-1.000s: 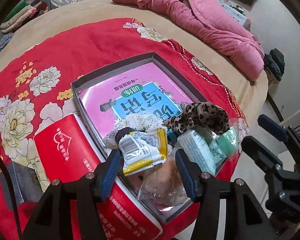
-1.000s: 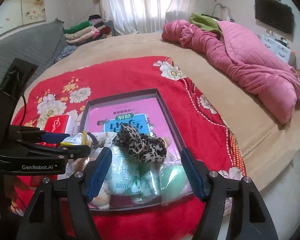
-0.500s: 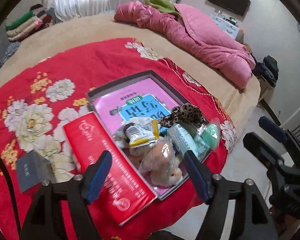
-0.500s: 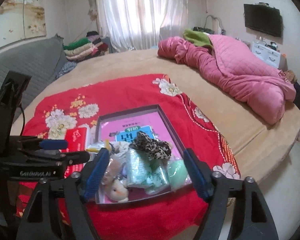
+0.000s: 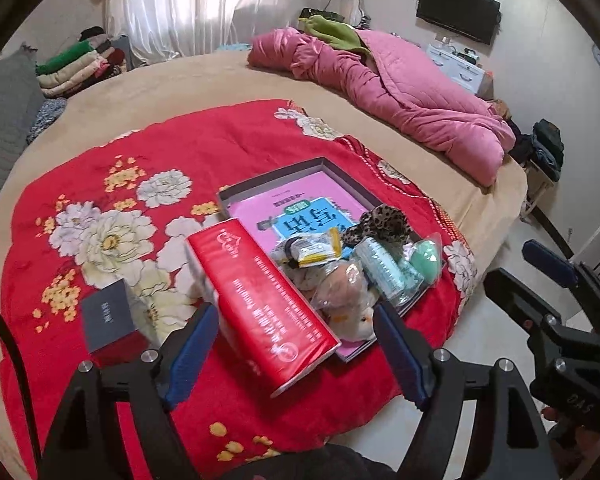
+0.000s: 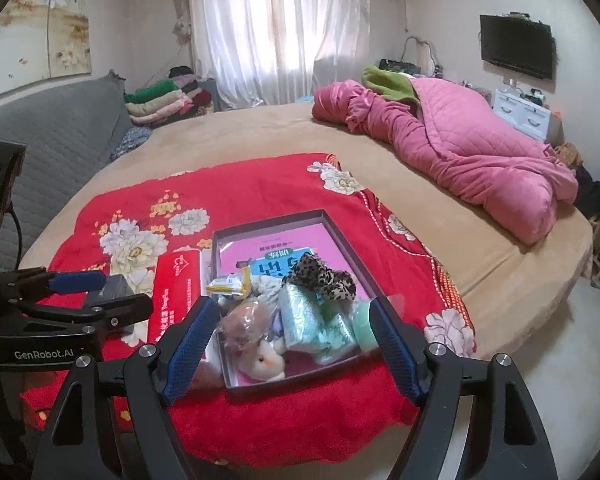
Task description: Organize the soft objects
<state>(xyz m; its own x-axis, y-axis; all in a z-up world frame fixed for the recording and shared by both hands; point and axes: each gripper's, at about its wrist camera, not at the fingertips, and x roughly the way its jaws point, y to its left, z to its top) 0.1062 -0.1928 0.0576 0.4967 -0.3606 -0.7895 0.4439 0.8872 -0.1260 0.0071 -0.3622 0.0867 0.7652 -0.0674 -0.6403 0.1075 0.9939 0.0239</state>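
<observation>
A shallow grey box (image 5: 272,176) lies on the red flowered cloth (image 5: 204,148) with a pink book in it. Piled at its near end are a leopard scrunchie (image 5: 380,224), a teal tissue pack (image 5: 384,268), a bagged green puff (image 5: 428,258), a bagged plush toy (image 5: 348,300) and a yellow-edged packet (image 5: 312,250). My left gripper (image 5: 296,354) hovers above and short of the box, its jaws opening, gripping nothing. My right gripper (image 6: 288,348) hangs open over the box's (image 6: 268,226) near end, above the plush toy (image 6: 256,340) and tissues (image 6: 316,320), also empty.
A long red carton (image 5: 260,300) lies against the box's left side. A small grey card box (image 5: 106,318) sits further left. A pink quilt (image 5: 400,92) covers the bed's far right; folded clothes (image 5: 76,64) are stacked at the back. The bed edge and floor (image 5: 496,312) are right.
Both grippers have drawn back and risen from the box, so the pile looks smaller. The left jaws have spread wider; the packet that sat between them now lies in the box.
</observation>
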